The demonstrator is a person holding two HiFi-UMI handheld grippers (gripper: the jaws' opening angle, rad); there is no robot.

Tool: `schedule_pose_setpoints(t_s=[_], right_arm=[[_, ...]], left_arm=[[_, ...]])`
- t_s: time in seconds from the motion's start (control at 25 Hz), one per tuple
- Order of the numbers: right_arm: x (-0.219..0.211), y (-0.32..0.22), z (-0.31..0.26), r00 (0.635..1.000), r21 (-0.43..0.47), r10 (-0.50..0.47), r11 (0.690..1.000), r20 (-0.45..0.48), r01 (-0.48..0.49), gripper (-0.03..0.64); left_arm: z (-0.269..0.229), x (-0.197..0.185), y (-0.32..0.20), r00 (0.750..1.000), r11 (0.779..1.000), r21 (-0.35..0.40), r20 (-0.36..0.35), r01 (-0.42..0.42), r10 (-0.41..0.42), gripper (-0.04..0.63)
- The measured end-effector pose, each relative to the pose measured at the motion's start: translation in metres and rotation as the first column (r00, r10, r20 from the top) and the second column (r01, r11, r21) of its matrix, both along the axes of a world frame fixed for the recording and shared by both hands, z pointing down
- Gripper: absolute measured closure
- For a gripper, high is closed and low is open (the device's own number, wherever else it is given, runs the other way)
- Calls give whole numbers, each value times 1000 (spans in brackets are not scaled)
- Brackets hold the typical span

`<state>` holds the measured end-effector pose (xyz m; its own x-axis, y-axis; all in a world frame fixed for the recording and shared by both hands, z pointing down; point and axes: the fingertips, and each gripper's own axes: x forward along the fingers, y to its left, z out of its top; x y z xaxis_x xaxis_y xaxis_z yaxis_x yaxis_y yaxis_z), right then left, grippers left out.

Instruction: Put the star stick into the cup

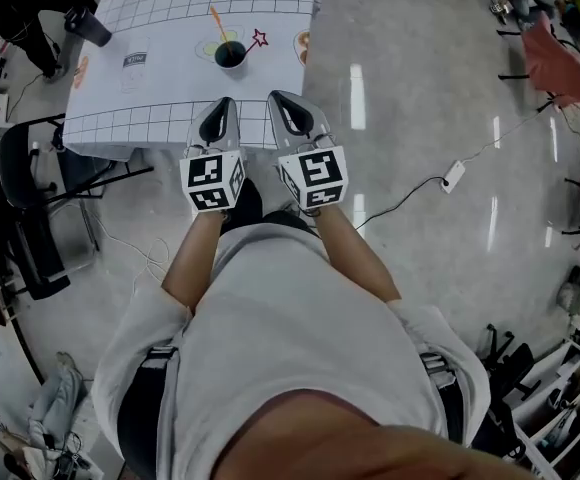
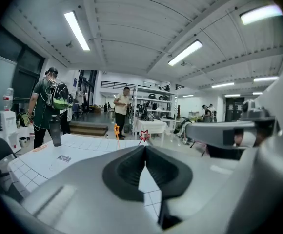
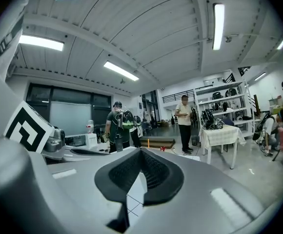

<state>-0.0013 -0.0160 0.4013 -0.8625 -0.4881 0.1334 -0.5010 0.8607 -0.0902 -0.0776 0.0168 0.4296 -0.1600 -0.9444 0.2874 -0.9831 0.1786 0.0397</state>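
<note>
The left claw point(image 1: 225, 106) is sitting tight shut, its two dark pads pressed together, and it is holding nothing. The right claw point(image 1: 282, 103) is shut the same way and is empty too. Both are hanging side by side over the near edge of the table point(image 1: 160, 28), pointing at the far side.

The dark cup point(image 1: 230, 55) is standing well beyond them, near the far middle of the table. The star stick point(image 1: 258, 39) is red, and it is leaning out to the right of the cup with its low end at the rim, so it looks like it is already inside. An orange stick point(image 1: 216, 20) is poking out the far left side of the same cup. A black bottle point(image 1: 88, 25) is standing at the far left corner.

So the job seems done, and I think the step now is just keeping clear. To do that well, the claws should be staying high and away from the cup, because one bump could tip it. If the red stick turns out to be only resting on the rim, the right claw is the closer one for pinching it low and dropping it in.
</note>
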Motion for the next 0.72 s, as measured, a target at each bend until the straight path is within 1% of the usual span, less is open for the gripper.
schedule_pose_setpoints(t_s=[0.08, 0.2, 0.32, 0.44, 0.52, 0.72], right_arm=[[9, -1, -5, 1000, 2, 13, 1000, 15, -13, 618], [24, 1, -6, 999, 13, 44, 999, 14, -45, 618], [30, 3, -8, 999, 18, 41, 999, 19, -42, 618], [31, 9, -10, 999, 12, 37, 999, 25, -37, 618], [31, 13, -13, 999, 13, 29, 999, 25, -30, 618], [21, 16, -19, 999, 22, 15, 1000, 30, -15, 618]], left_arm=[[-3, 10, 1, 1000, 1000, 1, 6, -13, 13, 592], [-1, 26, 7, 999, 999, -13, -3, -37, 37, 593], [-3, 37, 10, 999, 999, -4, -5, -39, 39, 593], [-8, 42, 11, 999, 999, 10, 6, -44, 44, 594], [-12, 45, 12, 999, 999, 18, 2, -46, 46, 593], [-21, 38, 14, 999, 998, 48, 6, -43, 42, 592]])
